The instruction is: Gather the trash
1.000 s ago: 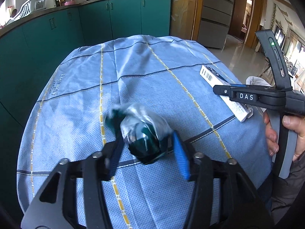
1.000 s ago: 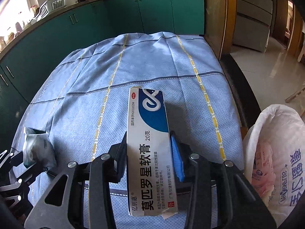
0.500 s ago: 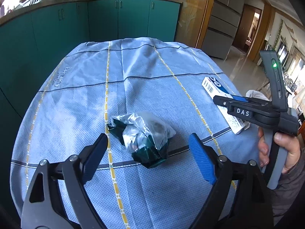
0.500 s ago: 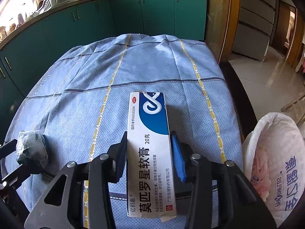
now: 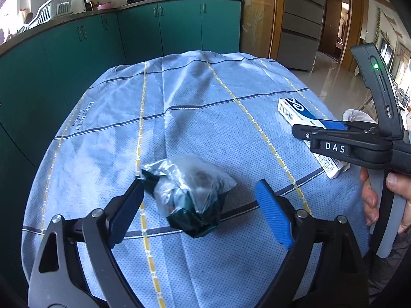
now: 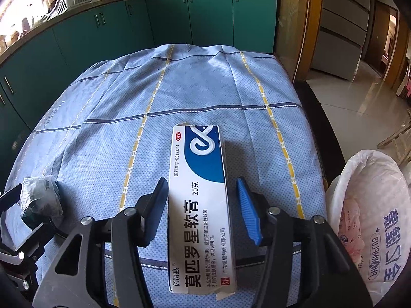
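A crumpled green and clear plastic wrapper (image 5: 187,190) lies on the blue tablecloth (image 5: 179,118) between the fingers of my left gripper (image 5: 200,205), which is open and not touching it. It also shows in the right wrist view (image 6: 41,195). A white and blue ointment box (image 6: 200,200) lies on the cloth between the fingers of my right gripper (image 6: 203,210), which is open with gaps on both sides. The box (image 5: 300,113) and the right gripper (image 5: 334,138) also show in the left wrist view.
A white plastic trash bag (image 6: 370,225) stands open beside the table's right edge. Green kitchen cabinets (image 5: 128,33) run behind the table. Tiled floor (image 6: 359,102) lies to the right.
My left gripper let go of the wrapper, which now rests on the cloth, and opened wide. My right gripper opened and released the box onto the cloth.
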